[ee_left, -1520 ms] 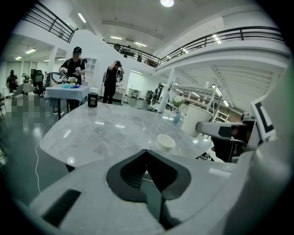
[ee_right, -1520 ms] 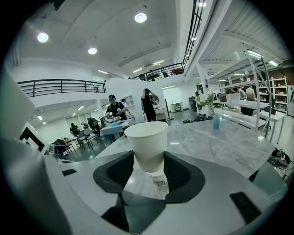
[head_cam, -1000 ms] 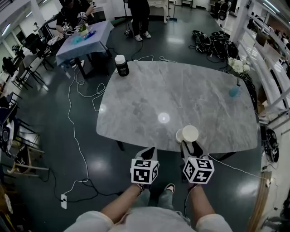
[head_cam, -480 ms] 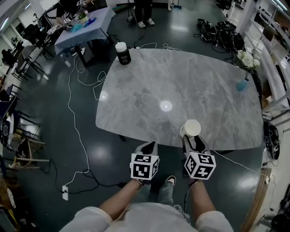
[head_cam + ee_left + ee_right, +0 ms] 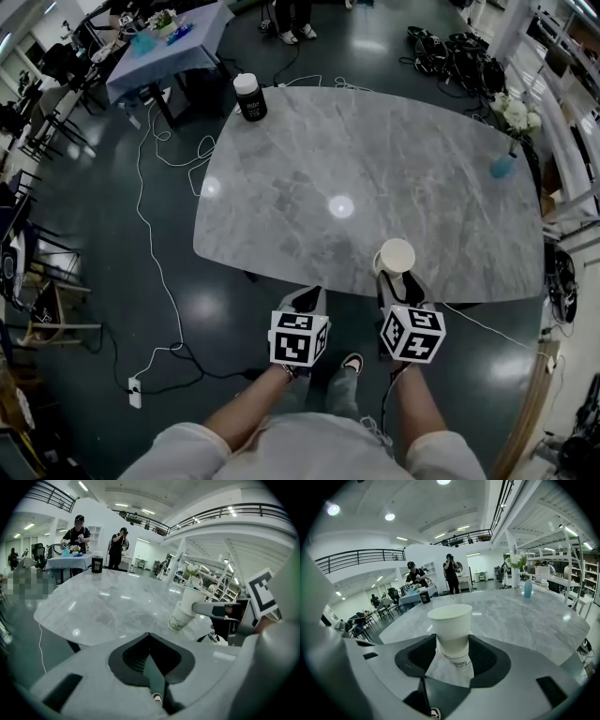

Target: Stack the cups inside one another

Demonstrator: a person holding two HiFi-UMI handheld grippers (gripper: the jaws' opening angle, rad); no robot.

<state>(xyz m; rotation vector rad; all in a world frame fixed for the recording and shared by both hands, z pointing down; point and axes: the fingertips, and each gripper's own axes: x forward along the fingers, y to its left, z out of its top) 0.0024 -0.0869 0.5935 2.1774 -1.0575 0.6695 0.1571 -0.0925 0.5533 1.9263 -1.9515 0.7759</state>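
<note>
2 nested cups [image 5: 395, 255] tight in the right claw [image 5: 396, 281] by the tabletop [image 5: 309, 169] edge, lower right; left claw [image 5: 302, 300] fully together, empty.

The head view looks steeply down over the near edge of the table [image 5: 309, 178]. Both gripper views look low across it; all share the cups [image 5: 395, 255].

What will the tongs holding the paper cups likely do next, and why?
Probably set the cups upright on the table and let go. The right tongs grip them, one already nested in the other, tilted by the table's near edge; no other paper cup shows.
</note>
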